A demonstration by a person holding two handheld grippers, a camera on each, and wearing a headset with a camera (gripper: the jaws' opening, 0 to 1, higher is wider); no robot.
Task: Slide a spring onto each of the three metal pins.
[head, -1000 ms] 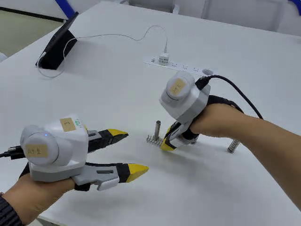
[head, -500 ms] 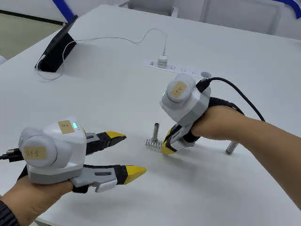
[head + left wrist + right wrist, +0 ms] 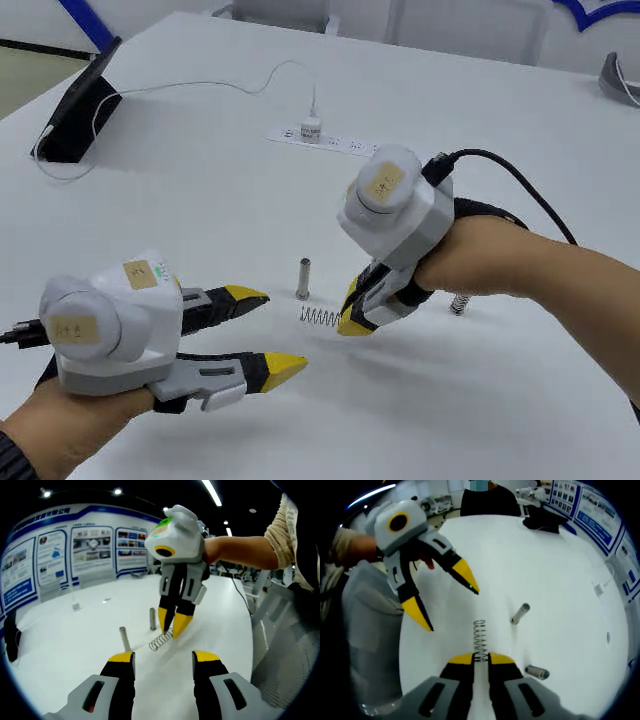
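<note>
Beside the upright pin point(image 3: 303, 278), right gripper point(image 3: 351, 323) pinching spring point(image 3: 319, 316), left gripper point(image 3: 281, 331) apart, spread.

spring point(image 3: 318, 317): we lose its right end inside the right gripper point(image 3: 351, 322)
right pin point(image 3: 459, 304): top behind the hand point(image 3: 470, 258)

A thin wire spring point(image 3: 320, 316) lies flat at frame centre, one end pinched in the right gripper point(image 3: 351, 322). Just above it a short metal pin point(image 3: 303, 278) stands upright. A second spring point(image 3: 460, 303) stands centre right, partly hidden.
</note>
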